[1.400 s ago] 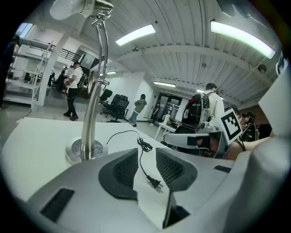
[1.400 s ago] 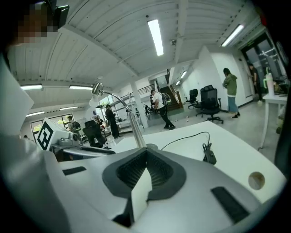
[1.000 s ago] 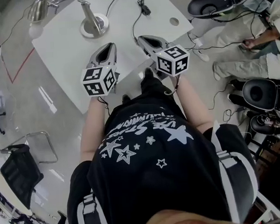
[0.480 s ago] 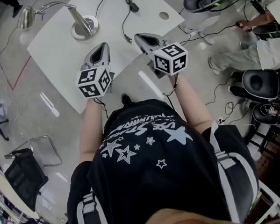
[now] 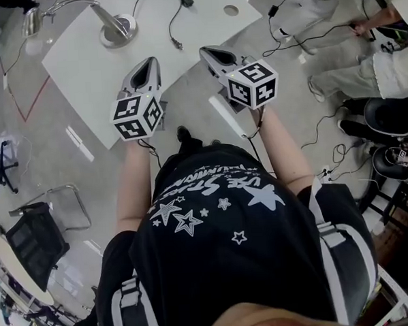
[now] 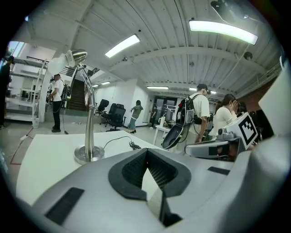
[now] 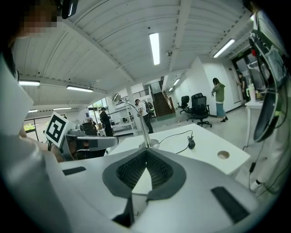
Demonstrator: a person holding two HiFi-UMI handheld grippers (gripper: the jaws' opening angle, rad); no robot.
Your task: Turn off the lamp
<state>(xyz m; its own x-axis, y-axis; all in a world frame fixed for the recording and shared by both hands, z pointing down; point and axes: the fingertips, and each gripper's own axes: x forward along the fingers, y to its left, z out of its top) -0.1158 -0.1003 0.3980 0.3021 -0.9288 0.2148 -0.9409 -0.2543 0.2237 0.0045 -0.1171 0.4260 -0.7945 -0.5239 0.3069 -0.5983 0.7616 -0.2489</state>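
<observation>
left gripper [image 5: 147,65] and right gripper [image 5: 210,53] closed, empty, short of the table [image 5: 83,66]; lamp [image 5: 115,27] at eleven o'clock looks dark, so likely nothing remains.

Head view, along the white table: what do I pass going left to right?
lamp head → lamp base → black cord → round hole

A silver metal desk lamp [image 5: 117,28] with a round flat base, a straight stem and a thin curved neck ending in a bell-shaped shade is seen standing upright on a white table [image 5: 83,63]. The shade is carried out past the table's left edge. Whether it is lit cannot be told.
</observation>
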